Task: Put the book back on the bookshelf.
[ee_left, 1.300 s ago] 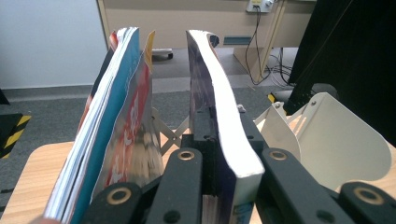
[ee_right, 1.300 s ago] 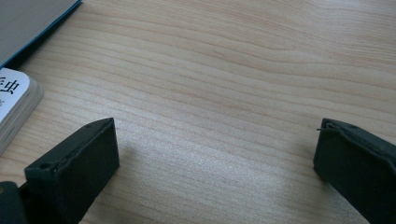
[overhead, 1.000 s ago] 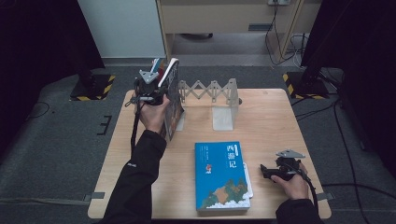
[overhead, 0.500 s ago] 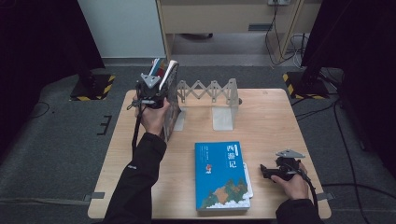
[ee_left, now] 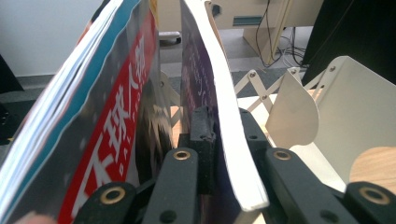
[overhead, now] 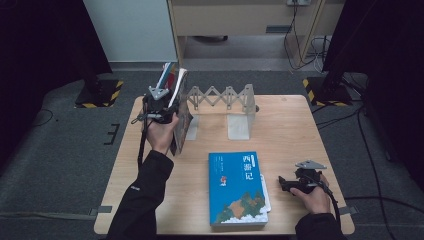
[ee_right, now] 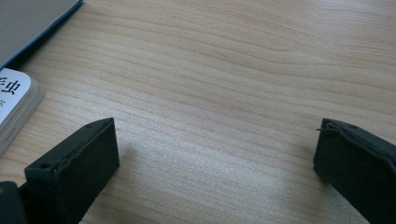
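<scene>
1. Two grippers in play. Upper left of the high view: the left gripper (overhead: 161,106) holds a purple-covered book (overhead: 181,111) upright at the left end of the expanding metal book rack (overhead: 224,97). In the left gripper view its jaws pinch that book's (ee_left: 212,93) lower edge; they have just been easing open slightly, with the book between them and the pads apparently touching.
2. A second book with a red-and-teal cover (ee_left: 100,116) leans just beside it, tilted away at the top.
3. Centre, lower half of the high view: a blue book (overhead: 237,187) lies flat on the worktop (overhead: 290,125), apart from the rack.
4. Lower right: the right gripper (overhead: 295,184) rests on the worktop, jaws wide apart, holding nothing; bare wood between them in the right gripper view.
5. Risks, as judged: if the grip loosens before the purple book leans on a divider (ee_left: 343,105), it may topple or slide. Nudging the leaning neighbour could tip both out.
</scene>
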A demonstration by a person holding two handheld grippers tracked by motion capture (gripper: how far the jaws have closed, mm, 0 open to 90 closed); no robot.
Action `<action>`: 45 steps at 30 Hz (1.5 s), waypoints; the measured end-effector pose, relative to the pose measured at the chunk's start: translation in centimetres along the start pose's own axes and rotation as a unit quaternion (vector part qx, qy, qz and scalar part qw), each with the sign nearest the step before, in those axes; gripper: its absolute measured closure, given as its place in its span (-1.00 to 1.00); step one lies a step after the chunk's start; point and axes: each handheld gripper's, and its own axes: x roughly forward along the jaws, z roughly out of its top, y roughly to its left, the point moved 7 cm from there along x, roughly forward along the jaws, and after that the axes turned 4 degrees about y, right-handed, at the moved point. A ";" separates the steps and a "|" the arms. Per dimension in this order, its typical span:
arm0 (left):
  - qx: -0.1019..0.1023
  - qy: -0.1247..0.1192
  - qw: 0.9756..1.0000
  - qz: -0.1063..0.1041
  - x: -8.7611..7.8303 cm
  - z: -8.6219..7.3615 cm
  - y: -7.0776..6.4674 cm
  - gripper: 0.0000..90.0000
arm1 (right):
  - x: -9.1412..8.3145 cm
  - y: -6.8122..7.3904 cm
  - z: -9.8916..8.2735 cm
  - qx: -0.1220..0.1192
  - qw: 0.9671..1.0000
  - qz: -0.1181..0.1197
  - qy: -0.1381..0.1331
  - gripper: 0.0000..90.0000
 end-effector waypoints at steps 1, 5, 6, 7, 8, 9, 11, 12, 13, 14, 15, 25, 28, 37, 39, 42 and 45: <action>-0.002 0.001 1.000 -0.002 -0.1 0.0 0.1 0.77 | 0.0 0.0 0.0 0.000 1.000 0.000 0.000 -0.99; -0.010 0.015 1.000 -0.007 -0.1 0.0 0.1 0.72 | 0.0 0.0 0.0 0.000 1.000 0.000 0.000 -0.99; -0.010 0.014 1.000 -0.006 -0.2 0.1 0.1 0.71 | 0.0 0.0 0.0 0.000 1.000 0.000 0.000 -0.99; -0.005 0.015 1.000 -0.003 -0.2 0.2 0.0 0.70 | 0.0 0.0 0.0 0.000 1.000 0.000 0.000 -0.99; 0.000 0.016 1.000 0.001 0.0 0.4 -0.2 0.70 | 0.0 0.0 0.0 0.000 1.000 0.000 0.000 -0.99; 0.002 0.018 1.000 0.005 0.1 0.4 -0.2 0.69 | 0.0 0.0 0.0 0.000 1.000 0.000 0.000 -0.99; 0.004 0.020 1.000 0.013 0.4 0.8 -0.3 0.68 | 0.0 0.0 0.0 0.000 1.000 0.000 0.000 -0.99; 0.004 0.024 1.000 0.018 0.6 1.0 -0.2 0.67 | 0.0 0.0 0.0 0.000 1.000 0.000 0.000 -0.99; 0.004 0.026 0.999 0.022 0.8 1.1 -0.2 0.66 | 0.0 0.0 0.0 0.000 1.000 0.001 0.000 -0.99; 0.001 0.028 0.999 0.022 0.9 1.2 -0.2 0.65 | 0.0 0.0 0.0 -0.001 1.000 0.001 0.001 -0.99; 0.000 0.027 0.999 0.024 1.1 1.4 -0.2 0.62 | 0.0 0.0 0.0 -0.001 1.000 0.001 0.001 -0.99; -0.004 0.066 0.997 0.047 2.7 1.7 -0.2 0.82 | 0.0 0.1 0.0 -0.002 1.000 0.002 0.000 -0.99; -0.012 0.044 0.998 0.052 2.9 1.6 0.0 0.82 | 0.0 0.1 0.0 -0.002 1.000 0.003 0.000 -0.99; -0.024 0.025 0.996 0.082 3.5 1.8 1.2 0.82 | 0.0 0.1 0.0 -0.003 1.000 0.004 0.001 -0.99; -0.026 0.023 0.996 0.087 3.5 1.8 1.3 0.82 | 0.0 0.1 0.0 -0.003 1.000 0.004 0.001 -0.99; -0.028 0.019 0.995 0.091 3.7 1.9 1.4 0.82 | 0.0 0.1 0.0 -0.002 1.000 0.004 0.001 -0.99; -0.023 0.015 0.995 0.095 3.9 1.9 1.3 0.82 | 0.0 0.1 0.0 -0.004 1.000 0.005 0.001 -0.99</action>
